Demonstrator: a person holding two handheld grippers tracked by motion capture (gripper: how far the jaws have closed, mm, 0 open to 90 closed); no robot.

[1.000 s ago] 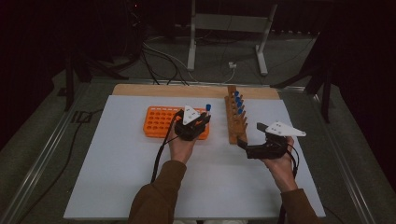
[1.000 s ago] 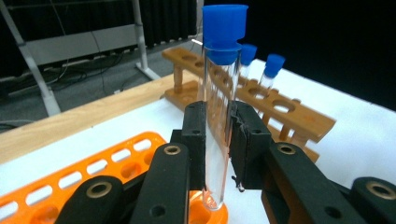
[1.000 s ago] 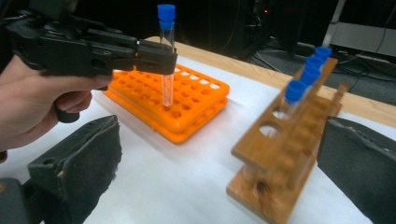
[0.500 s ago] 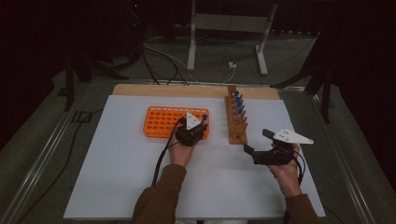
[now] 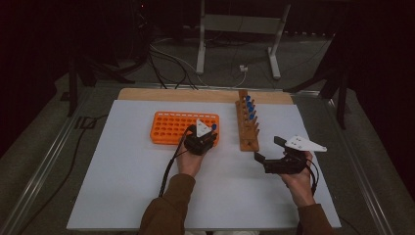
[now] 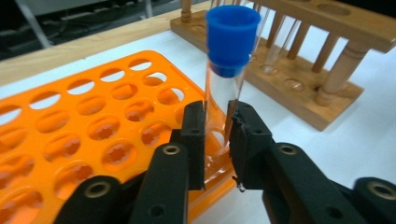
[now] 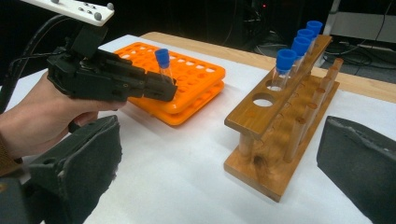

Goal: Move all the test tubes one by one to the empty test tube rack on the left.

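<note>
While the left gripper [image 6: 217, 140] is held low and level at the orange rack's [image 6: 93, 121] five-o'clock corner, its just-loosened jaws flank the blue-capped tube [image 6: 224, 70]; the right gripper [image 5: 271, 152] is kept wide open.

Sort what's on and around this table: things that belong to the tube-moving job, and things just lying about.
Part of the job:
- blue-capped tube, standing in a corner hole of the orange rack
- left gripper, jaws just easing open around it
- wooden rack with three more capped tubes
- right gripper, open, waiting

Lying about:
- cables on the floor
- metal stand
</note>
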